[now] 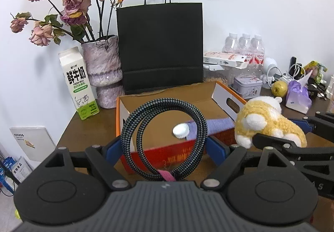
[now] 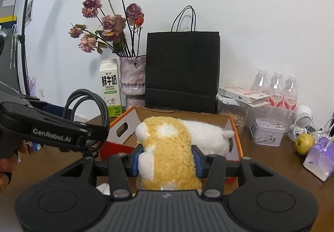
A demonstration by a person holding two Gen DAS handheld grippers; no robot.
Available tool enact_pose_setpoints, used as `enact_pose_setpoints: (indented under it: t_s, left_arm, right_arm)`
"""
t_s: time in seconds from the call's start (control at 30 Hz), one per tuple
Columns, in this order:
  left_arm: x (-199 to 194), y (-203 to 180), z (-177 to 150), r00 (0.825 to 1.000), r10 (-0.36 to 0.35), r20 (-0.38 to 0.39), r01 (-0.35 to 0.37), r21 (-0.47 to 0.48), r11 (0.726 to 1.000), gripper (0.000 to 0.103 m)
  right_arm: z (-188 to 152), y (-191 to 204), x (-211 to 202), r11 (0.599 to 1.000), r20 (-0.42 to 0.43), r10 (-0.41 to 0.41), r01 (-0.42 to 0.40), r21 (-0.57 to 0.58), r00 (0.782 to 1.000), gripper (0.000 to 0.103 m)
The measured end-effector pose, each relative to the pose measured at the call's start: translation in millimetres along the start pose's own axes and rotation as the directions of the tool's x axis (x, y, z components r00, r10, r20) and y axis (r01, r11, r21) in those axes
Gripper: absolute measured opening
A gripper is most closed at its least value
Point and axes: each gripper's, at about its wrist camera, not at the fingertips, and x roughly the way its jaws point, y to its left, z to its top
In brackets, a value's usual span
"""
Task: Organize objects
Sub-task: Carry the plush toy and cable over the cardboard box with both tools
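Left gripper (image 1: 165,146) clamps a coiled cable (image 1: 165,138), jaws wide against the loop's sides. Right gripper (image 2: 167,159) squeezes a plush toy (image 2: 171,148) at mid width. Both loads hang over the near edge of the open cardboard box (image 1: 221,90), centre of table. I'd carry each past the rim, lower, then release, toy right, cable left, clear of the white cap (image 1: 180,130). Count: one cable, one toy, one box, three bottles (image 2: 276,88) far right.
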Motion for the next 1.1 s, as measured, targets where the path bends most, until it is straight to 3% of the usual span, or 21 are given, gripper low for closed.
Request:
enact_pose_setpoints:
  t_s: [0.7, 1.1]
  left_arm:
    - [82, 15, 57, 1.000, 0.027, -0.001, -0.027, -0.051, 0.998, 0.085]
    - [136, 18, 66, 0.998, 0.045, -0.053, -0.049, -0.068, 0.996, 0.085]
  right_arm:
    - [36, -32, 91, 1.000, -0.017, -0.018, 0.018, -0.001, 1.000, 0.046]
    - [44, -47, 147, 1.000, -0.070, -0.025, 0.025, -0.002, 0.997, 0.047]
